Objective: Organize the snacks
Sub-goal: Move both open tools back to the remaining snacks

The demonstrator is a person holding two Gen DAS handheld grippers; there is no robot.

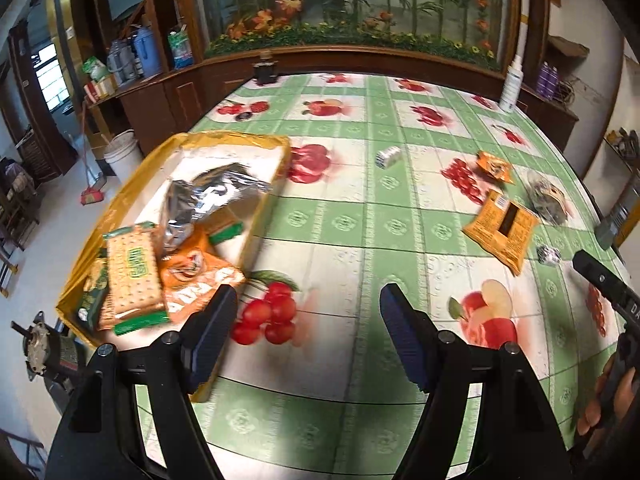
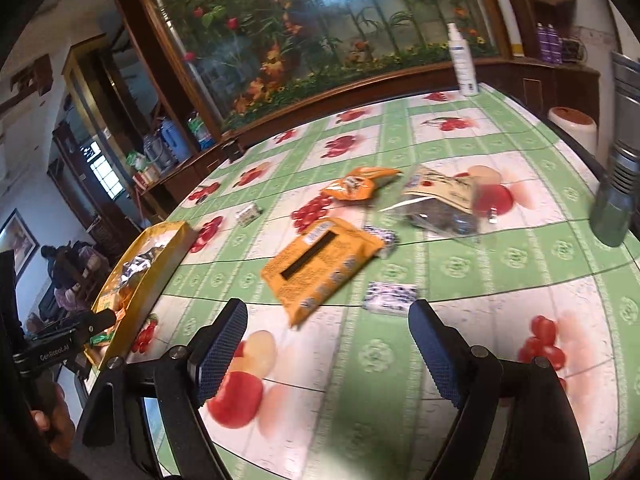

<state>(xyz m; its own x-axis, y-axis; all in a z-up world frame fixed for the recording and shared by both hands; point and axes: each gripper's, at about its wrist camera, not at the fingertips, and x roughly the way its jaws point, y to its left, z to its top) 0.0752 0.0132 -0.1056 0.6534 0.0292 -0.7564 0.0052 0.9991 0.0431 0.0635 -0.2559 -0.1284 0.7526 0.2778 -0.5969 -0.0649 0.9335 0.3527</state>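
A yellow tray (image 1: pixel 120 196) sits at the table's left edge. It holds a silver bag (image 1: pixel 208 200), a cracker pack (image 1: pixel 134 272) and an orange pack (image 1: pixel 196 276). My left gripper (image 1: pixel 309 296) hovers open just right of the tray, nothing between its fingers. A large orange packet (image 2: pixel 324 264) lies on the fruit-print tablecloth (image 2: pixel 460 272), just beyond my open, empty right gripper (image 2: pixel 328 310). A small white-blue wrapped sweet (image 2: pixel 390 296) lies by its right fingertip. Farther off are a small orange packet (image 2: pixel 360 184), a clear bag of dark snacks (image 2: pixel 440 204) and a small pack (image 2: pixel 249 214).
A white spray bottle (image 2: pixel 464 64) stands at the table's far edge, a dark jar (image 1: pixel 266 70) at the far left. A grey metal object (image 2: pixel 616 208) stands at the right edge. Wooden cabinets with a glass flower display run behind. A white bucket (image 1: pixel 122 156) stands on the floor.
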